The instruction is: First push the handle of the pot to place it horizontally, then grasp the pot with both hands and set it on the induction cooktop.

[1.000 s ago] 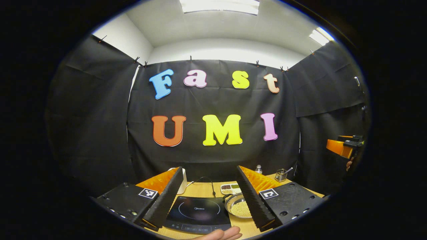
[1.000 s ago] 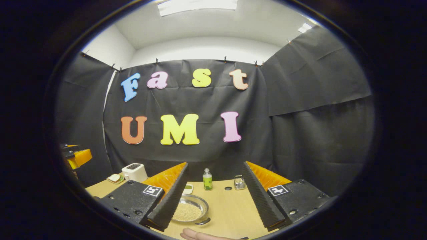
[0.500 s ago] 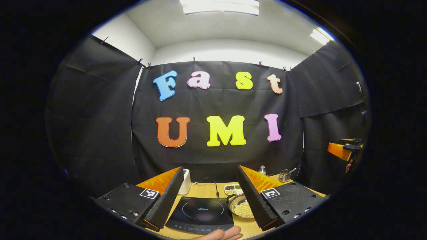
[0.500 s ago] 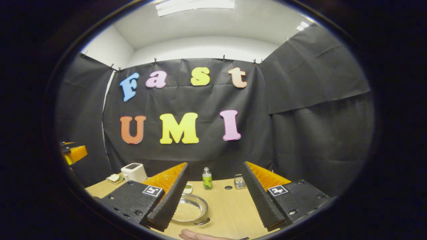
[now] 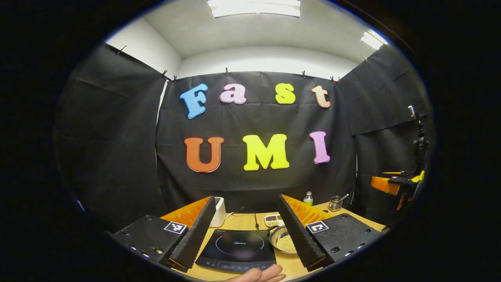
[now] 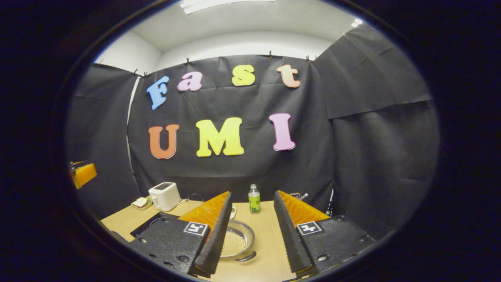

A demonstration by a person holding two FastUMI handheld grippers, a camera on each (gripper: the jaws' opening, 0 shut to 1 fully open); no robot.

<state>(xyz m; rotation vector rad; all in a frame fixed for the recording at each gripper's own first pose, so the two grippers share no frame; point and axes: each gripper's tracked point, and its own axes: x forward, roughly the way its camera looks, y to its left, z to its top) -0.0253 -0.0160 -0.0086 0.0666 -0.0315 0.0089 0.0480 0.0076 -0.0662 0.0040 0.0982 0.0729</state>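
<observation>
While both tools hang above worktop (image 6: 270, 243) w/ fingers apart, pot (image 6: 235, 243) of pale grains sits on worktop below left finger of right tool (image 6: 250, 231), just right of induction cooktop (image 5: 236, 248) under left tool (image 5: 246, 231).

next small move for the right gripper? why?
Probably lower the right gripper toward the pot's handle to push it. The pot sits on the table, off the induction cooktop, and the jaws hang open above it, touching nothing.
</observation>
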